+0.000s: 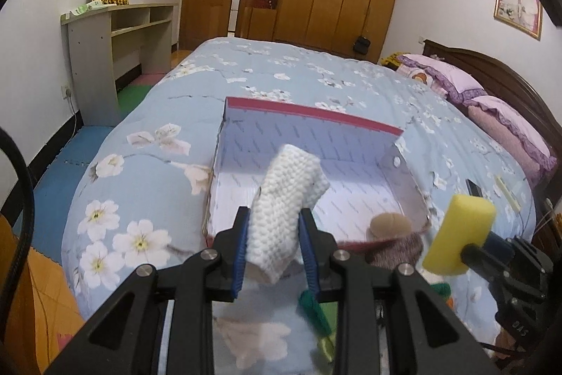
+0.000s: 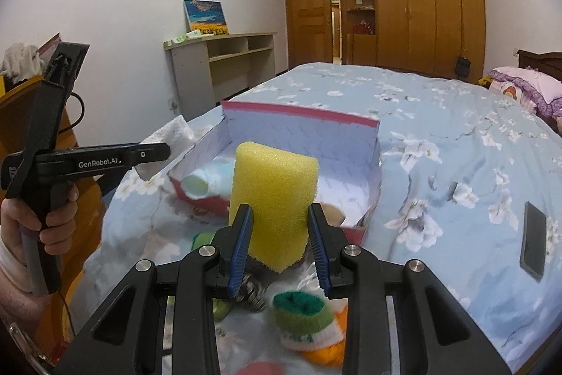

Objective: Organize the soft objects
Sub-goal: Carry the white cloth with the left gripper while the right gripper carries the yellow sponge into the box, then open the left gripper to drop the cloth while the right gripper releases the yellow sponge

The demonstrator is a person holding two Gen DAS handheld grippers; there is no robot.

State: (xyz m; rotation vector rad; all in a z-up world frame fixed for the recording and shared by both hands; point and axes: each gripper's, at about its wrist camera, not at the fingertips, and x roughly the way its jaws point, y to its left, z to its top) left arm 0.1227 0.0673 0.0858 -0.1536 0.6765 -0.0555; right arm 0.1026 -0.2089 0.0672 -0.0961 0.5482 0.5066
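The left gripper [image 1: 272,234] pinches a white knitted sock [image 1: 288,199] at centre frame, raised over the near rim of the open box [image 1: 309,125], seemingly ready to drop in. The right gripper [image 2: 281,234] clamps a yellow sponge [image 2: 274,199] just short of the box [image 2: 302,129], whose floor looks mostly free; its tall back wall blocks overshoot, and 1 striped sock [image 2: 309,322] waits at bottom centre.
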